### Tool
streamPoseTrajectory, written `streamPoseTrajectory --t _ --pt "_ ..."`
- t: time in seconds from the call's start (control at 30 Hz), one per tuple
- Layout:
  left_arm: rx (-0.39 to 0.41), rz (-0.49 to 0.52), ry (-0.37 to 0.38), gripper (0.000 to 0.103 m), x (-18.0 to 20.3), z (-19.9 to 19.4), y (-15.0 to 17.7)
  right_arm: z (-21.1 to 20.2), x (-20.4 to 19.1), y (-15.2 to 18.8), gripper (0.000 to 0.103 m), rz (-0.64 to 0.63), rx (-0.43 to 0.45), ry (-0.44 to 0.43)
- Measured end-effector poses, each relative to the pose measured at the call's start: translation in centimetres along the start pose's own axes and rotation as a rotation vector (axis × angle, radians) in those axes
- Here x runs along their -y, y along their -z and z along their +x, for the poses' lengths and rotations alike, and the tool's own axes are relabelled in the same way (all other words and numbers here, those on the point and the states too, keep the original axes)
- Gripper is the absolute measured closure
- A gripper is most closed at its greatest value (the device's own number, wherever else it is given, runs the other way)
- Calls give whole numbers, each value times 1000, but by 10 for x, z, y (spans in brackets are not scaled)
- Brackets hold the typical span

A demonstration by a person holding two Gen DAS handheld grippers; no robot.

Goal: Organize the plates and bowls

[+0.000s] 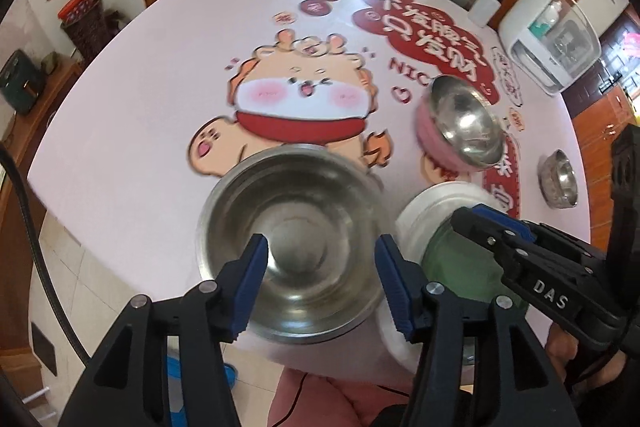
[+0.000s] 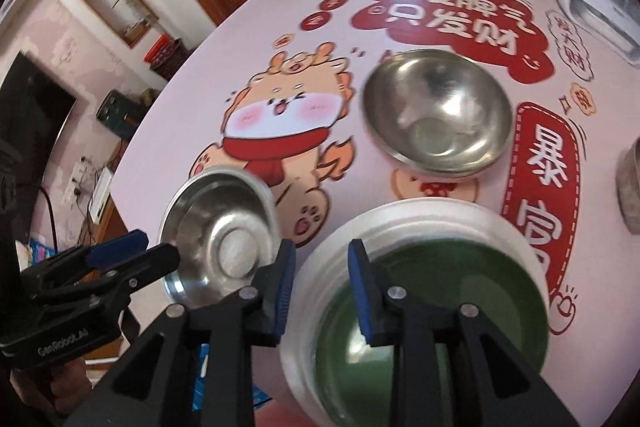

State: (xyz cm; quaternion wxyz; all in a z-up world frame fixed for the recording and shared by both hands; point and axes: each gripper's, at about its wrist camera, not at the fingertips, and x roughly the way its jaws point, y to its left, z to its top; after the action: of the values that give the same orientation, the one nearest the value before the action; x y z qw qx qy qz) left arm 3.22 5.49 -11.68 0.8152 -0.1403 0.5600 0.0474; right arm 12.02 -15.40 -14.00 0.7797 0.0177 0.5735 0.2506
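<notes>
here both grippers open above steel bowl [image 1: 292, 247], green plate [image 2: 432, 311].

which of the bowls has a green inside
The white-rimmed bowl at the near table edge, right under the right tool. Its inside is dark green, while the other bowls, such as the steel bowl beside it, are bare metal inside.
</notes>
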Motion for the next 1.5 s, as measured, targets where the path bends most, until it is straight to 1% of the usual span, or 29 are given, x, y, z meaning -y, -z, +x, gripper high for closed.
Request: streamPoseTrajectory --t 0.07,0.13,0.33,0.67,0.8,1.0,1.07,1.1,1.13,1.17,1.23,1.3,1.4,1.47,1.5 --pt "11 20 -15 43 10 -2 -6 -1 9 -4 71 19 0 -1" --pt "22 31 -19 43 18 -3 -13 -2 21 -8 65 50 -2 -8" --pt "43 49 -38 37 44 -1 -35 -5 54 -22 59 130 -4 -28" --pt "31 43 -50 35 82 31 -65 -1 102 -40 59 197 -9 -75" --pt "21 42 -46 35 95 49 -72 4 114 -47 59 199 -13 -95" --pt "-1 33 -44 35 111 75 -81 18 127 -53 59 194 -44 -124" --pt "-5 33 -49 35 114 82 -82 23 131 -54 61 195 -54 -138" --pt "-11 31 -53 35 116 86 -83 25 132 -55 65 194 -59 -147" --pt "-19 29 -52 38 118 90 -83 26 133 -56 69 194 -62 -154" --pt "-25 27 -53 42 118 92 -84 28 134 -57 71 193 -66 -161" --pt "-43 19 -58 47 120 99 -85 31 136 -59 72 195 -71 -167" --pt "-56 13 -65 50 121 105 -86 33 138 -61 74 198 -71 -175" --pt "-73 7 -70 59 121 111 -89 35 142 -65 77 203 -66 -187" --pt "-84 5 -75 67 121 115 -90 37 144 -67 78 204 -65 -192" --pt "-89 3 -77 69 121 117 -90 37 144 -69 79 203 -65 -194"
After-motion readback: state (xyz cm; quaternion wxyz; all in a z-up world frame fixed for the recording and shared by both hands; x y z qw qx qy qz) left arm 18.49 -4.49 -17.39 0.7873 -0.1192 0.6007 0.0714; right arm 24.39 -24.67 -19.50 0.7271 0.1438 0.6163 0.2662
